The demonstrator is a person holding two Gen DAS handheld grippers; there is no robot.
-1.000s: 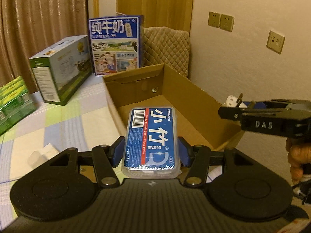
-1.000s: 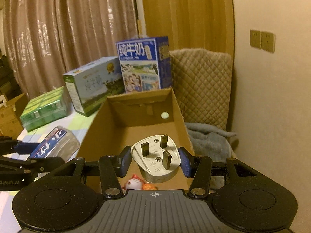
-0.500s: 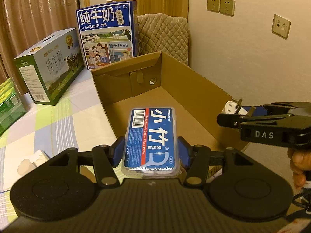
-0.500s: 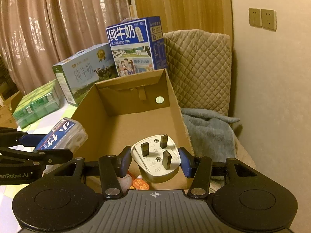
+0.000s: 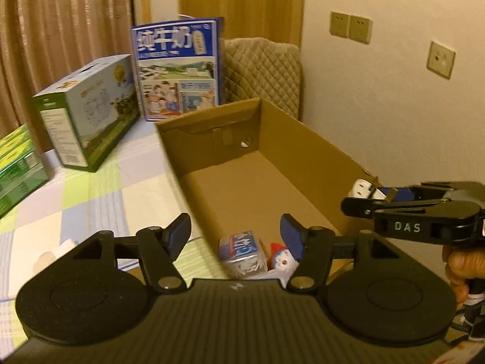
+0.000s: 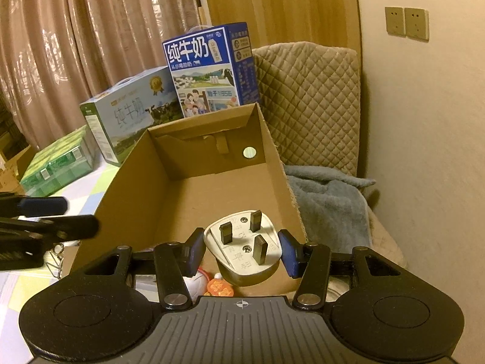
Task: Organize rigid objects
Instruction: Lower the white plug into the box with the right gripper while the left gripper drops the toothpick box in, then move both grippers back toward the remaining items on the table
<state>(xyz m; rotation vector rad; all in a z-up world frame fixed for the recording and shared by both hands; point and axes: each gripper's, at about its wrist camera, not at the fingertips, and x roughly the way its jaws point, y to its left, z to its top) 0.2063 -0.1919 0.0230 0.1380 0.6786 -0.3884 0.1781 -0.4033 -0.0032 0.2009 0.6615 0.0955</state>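
My left gripper [image 5: 235, 236] is open and empty above the near end of the open cardboard box [image 5: 318, 148]. The blue floss-pick case [image 5: 241, 250] lies inside the box beside a small white toy figure [image 5: 282, 262]. My right gripper [image 6: 241, 250] is shut on a white three-pin plug [image 6: 242, 245], held over the box's near end [image 6: 272, 151]. The right gripper also shows in the left wrist view [image 5: 360, 195], at the box's right wall. The left gripper's fingers [image 6: 45, 206] show at the left of the right wrist view.
Two milk cartons [image 5: 178, 69] [image 5: 88, 109] and a green pack [image 5: 15, 166] stand on the checked cloth [image 5: 91, 194] left of and behind the box. A quilted cushion [image 6: 306, 100] and grey blanket [image 6: 327, 203] lie to the right, by the wall.
My left gripper opened and the floss-pick case dropped into the box's near end. The right gripper still holds the plug, nearly in the same place.
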